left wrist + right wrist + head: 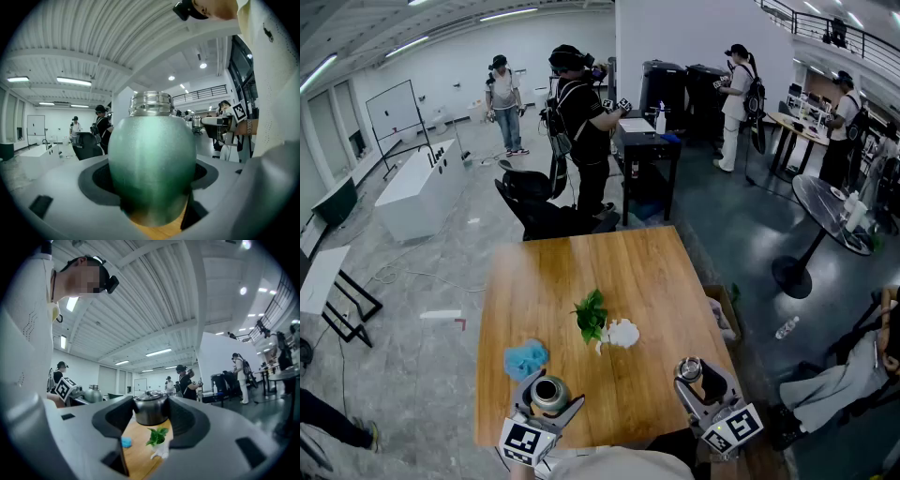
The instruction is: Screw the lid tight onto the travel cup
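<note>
Head view looks steeply down from above the table [619, 272]. Left gripper view sits tight behind the cup [152, 164], facing out level into the room. Right gripper view looks past the lid [150, 411] along the tabletop, sharing the plant [157, 437] with head view.

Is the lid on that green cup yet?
Off. The cup, held by the left gripper, shows a bare threaded neck; the lid sits apart in the right gripper.

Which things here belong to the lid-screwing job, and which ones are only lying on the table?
Job: cup, held by left gripper; lid, held by right gripper.
Lying about: green sprig, white scrap, blue wad.
</note>
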`<state>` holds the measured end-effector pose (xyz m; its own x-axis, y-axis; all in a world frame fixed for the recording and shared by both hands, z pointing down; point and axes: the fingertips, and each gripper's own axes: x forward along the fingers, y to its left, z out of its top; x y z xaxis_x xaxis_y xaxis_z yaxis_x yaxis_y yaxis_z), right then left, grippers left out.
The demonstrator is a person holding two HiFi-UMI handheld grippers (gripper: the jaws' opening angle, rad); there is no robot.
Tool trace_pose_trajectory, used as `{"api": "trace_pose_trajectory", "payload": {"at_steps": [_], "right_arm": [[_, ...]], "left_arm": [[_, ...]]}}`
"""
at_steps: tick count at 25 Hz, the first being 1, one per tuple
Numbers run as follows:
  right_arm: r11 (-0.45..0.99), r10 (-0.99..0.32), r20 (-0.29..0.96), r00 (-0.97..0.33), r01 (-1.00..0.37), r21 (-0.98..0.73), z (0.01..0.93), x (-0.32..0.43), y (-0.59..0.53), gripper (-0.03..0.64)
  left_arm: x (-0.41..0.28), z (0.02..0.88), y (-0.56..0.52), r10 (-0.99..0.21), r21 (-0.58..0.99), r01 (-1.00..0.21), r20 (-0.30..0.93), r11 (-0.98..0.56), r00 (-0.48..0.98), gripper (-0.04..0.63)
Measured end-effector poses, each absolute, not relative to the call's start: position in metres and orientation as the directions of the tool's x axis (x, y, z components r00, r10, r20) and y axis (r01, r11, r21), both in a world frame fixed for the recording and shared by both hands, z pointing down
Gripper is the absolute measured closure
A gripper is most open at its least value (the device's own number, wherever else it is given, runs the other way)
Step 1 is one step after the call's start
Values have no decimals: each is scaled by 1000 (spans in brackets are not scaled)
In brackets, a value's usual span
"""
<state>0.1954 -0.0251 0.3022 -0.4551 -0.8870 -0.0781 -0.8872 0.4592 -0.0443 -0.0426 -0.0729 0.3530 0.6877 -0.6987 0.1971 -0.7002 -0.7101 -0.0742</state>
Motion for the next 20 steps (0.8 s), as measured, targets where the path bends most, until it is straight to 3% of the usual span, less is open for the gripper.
{"api": "trace_pose_trajectory", "payload": {"at_steps": [10, 16, 20], "right_arm": [[472, -880, -101, -464, -879, -73, 294, 191, -12, 385], [572, -819, -103, -564, -817, -73, 301, 153, -7, 385], [627, -776, -152, -613, -776, -72, 287, 131, -11, 385]], "left_arm": [[-38, 348, -63, -677, -90, -672, 145, -735, 722, 193], [0, 370, -37, -563, -14, -569, 167, -822, 809, 193], [34, 370, -31, -480, -69, -476, 172, -877, 860, 193]]}}
